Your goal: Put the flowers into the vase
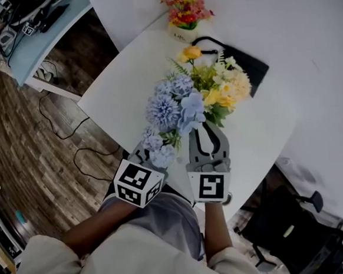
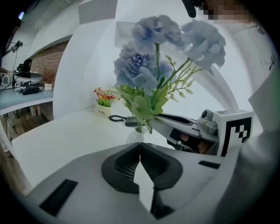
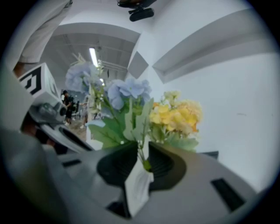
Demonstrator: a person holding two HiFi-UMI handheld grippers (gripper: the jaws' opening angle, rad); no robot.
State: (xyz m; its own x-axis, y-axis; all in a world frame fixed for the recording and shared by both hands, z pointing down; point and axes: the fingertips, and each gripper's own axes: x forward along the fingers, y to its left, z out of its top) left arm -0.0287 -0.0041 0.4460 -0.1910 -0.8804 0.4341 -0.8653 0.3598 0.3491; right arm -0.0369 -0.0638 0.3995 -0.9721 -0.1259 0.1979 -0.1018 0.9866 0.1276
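Blue flowers [image 1: 166, 107] and a yellow bunch [image 1: 224, 91] stand together over the white table [image 1: 119, 78]. In the left gripper view the blue flowers [image 2: 148, 61] run by green stems down to a small white vase [image 2: 136, 136] just past my left gripper [image 2: 140, 146], whose jaws are shut with nothing seen between them. My right gripper [image 1: 205, 128] reaches in below a pale blue bloom [image 1: 192, 111]. Its jaws [image 3: 141, 151] stand a little apart around a thin green stem [image 3: 142, 159] without clearly pressing on it. The head view hides the vase under the blooms.
A small white pot of red and yellow flowers [image 1: 185, 14] sits at the table's far edge. Beside it, behind the bouquet, lies a black flat thing with a cable loop [image 1: 245, 62]. Wooden floor with cables [image 1: 58, 124] lies left; a black chair [image 1: 297, 230] stands at lower right.
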